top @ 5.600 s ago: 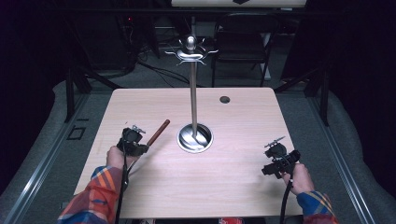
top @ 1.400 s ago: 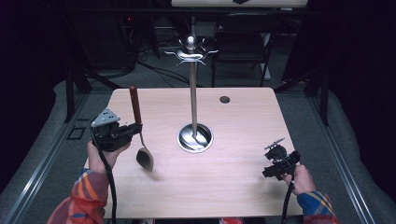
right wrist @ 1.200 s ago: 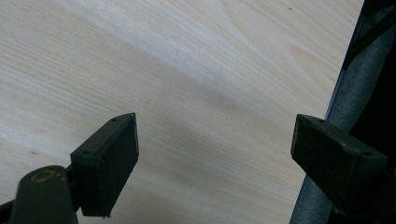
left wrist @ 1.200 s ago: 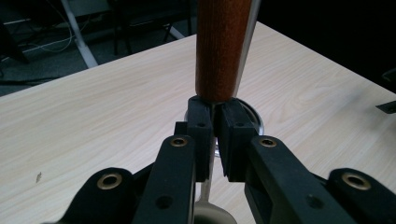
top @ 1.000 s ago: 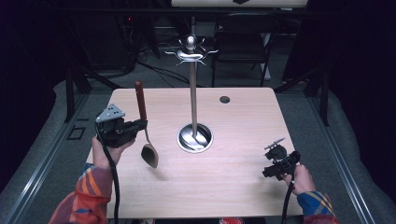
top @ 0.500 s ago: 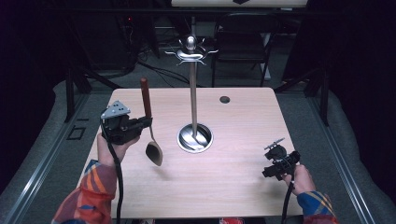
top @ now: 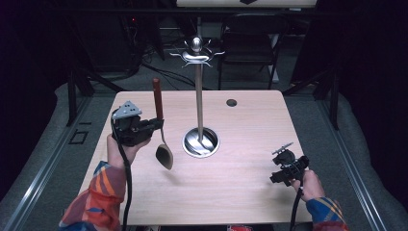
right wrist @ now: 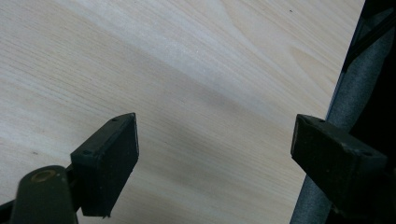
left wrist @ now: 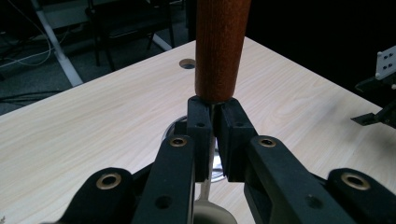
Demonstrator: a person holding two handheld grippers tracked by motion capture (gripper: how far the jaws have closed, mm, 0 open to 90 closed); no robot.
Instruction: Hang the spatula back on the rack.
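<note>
A spoon with a reddish wooden handle and a metal bowl hangs upright, bowl down, above the left half of the table. My left gripper is shut on its thin metal neck just under the wood. In the left gripper view the pads clamp that neck below the handle. A steel stand with hooks at its top rises from a round base at the table's middle, to the right of the spoon. My right gripper rests open near the front right, and nothing lies between its jaws.
The wooden table has a small round hole at the back right. A grey padded ledge runs along its right edge. Dark chairs and cables stand behind the table. The other gripper shows far right in the left gripper view.
My left gripper has lifted the spoon off the table, turned it upright and carried it slightly right, toward the stand. The right gripper has stayed where it was.
</note>
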